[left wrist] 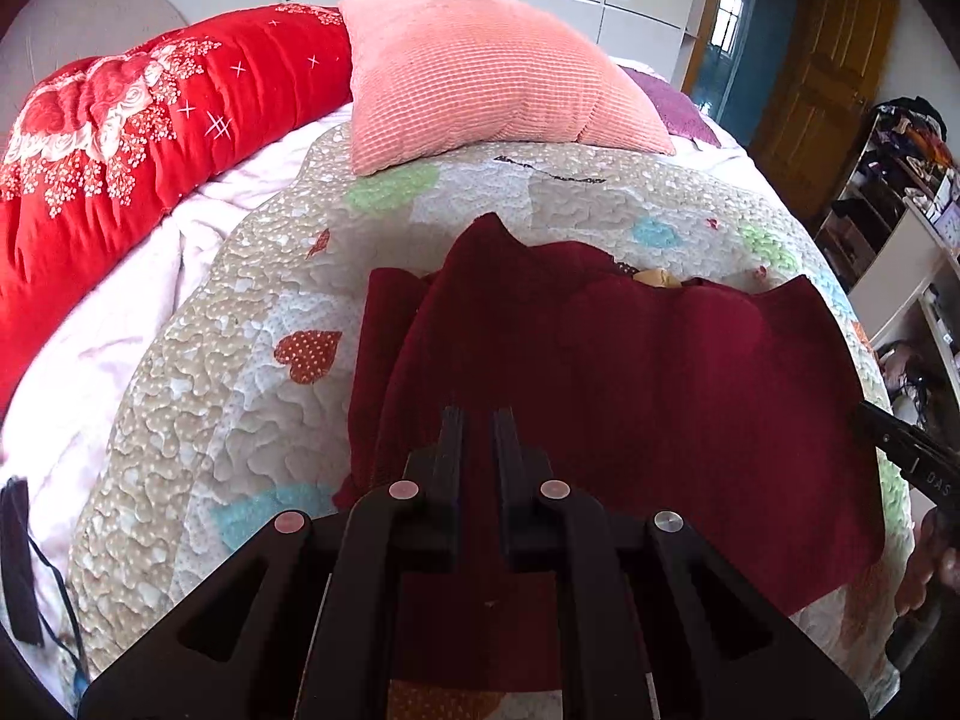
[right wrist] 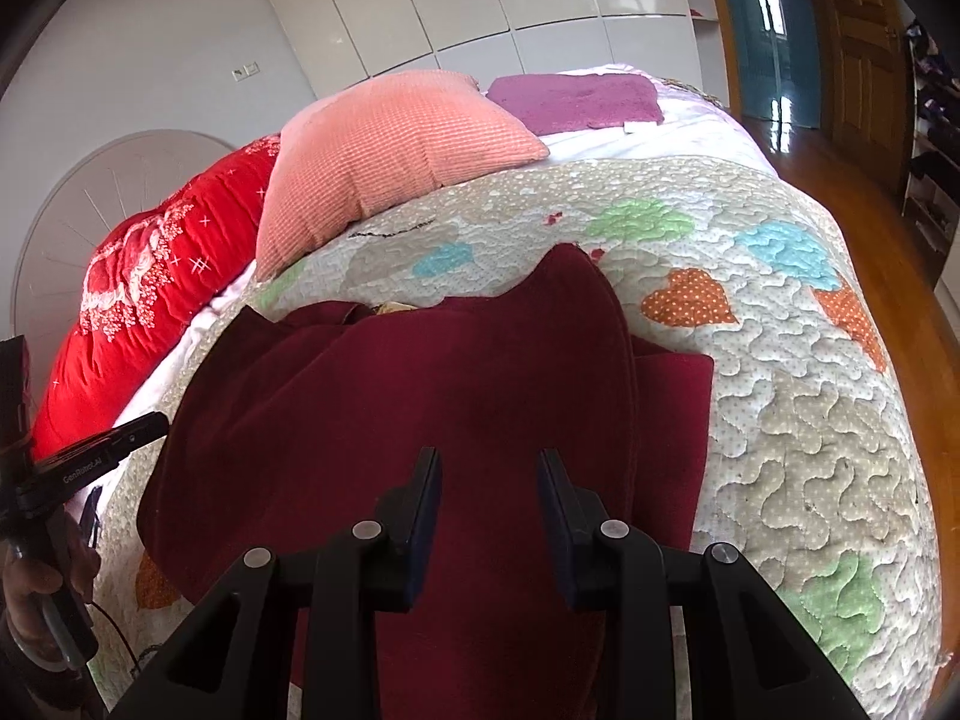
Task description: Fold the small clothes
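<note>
- Left gripper (left wrist: 478,420) hovers low over a dark red garment (left wrist: 630,360), jaws narrowly parted, gripping nothing visible.
- Right gripper (right wrist: 489,462) hangs above the same cloth, jaws wide apart.
- Garment lies spread on a heart-patterned quilt (right wrist: 780,396).
- Beyond sit a pink pillow (left wrist: 480,72) and red floral comforter (left wrist: 120,138).

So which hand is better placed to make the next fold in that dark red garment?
Probably the right. The right hand-held gripper is open above the maroon garment, beside its layered edge. The left hand-held gripper is nearly shut over flat cloth.
</note>
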`<state>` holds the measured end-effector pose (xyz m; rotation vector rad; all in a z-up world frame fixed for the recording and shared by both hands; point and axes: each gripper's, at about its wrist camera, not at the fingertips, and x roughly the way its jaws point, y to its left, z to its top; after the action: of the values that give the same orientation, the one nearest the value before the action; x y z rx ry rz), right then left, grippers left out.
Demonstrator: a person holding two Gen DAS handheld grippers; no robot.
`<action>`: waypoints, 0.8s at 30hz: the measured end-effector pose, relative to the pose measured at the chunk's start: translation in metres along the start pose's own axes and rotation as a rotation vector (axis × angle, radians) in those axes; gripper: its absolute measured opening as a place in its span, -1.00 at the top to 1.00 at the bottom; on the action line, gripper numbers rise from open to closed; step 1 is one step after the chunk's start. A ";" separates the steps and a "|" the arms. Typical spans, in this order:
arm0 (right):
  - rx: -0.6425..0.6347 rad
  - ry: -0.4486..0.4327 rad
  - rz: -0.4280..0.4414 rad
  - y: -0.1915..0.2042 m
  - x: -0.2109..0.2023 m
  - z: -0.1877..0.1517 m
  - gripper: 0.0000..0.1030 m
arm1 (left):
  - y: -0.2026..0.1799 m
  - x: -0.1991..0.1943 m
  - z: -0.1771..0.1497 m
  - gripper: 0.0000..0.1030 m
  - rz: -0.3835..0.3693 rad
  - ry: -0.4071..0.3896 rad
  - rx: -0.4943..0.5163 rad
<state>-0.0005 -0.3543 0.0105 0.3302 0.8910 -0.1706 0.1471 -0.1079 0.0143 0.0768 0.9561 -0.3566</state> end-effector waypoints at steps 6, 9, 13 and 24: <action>0.003 0.046 -0.015 0.004 0.005 -0.001 0.28 | 0.016 -0.004 -0.030 -0.09 0.007 -0.011 -0.088; -0.027 0.016 0.084 0.035 -0.003 0.010 0.27 | 0.031 -0.005 -0.040 -0.19 0.033 -0.045 -0.137; -0.088 0.012 0.248 0.095 0.008 0.028 0.25 | 0.043 0.005 -0.048 -0.19 0.048 -0.051 -0.160; -0.117 0.139 0.273 0.233 0.113 0.071 0.15 | 0.065 0.022 -0.052 -0.33 -0.055 -0.030 -0.236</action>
<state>0.1874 -0.1619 0.0122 0.3536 0.9788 0.1578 0.1396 -0.0408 -0.0396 -0.1698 0.9660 -0.2929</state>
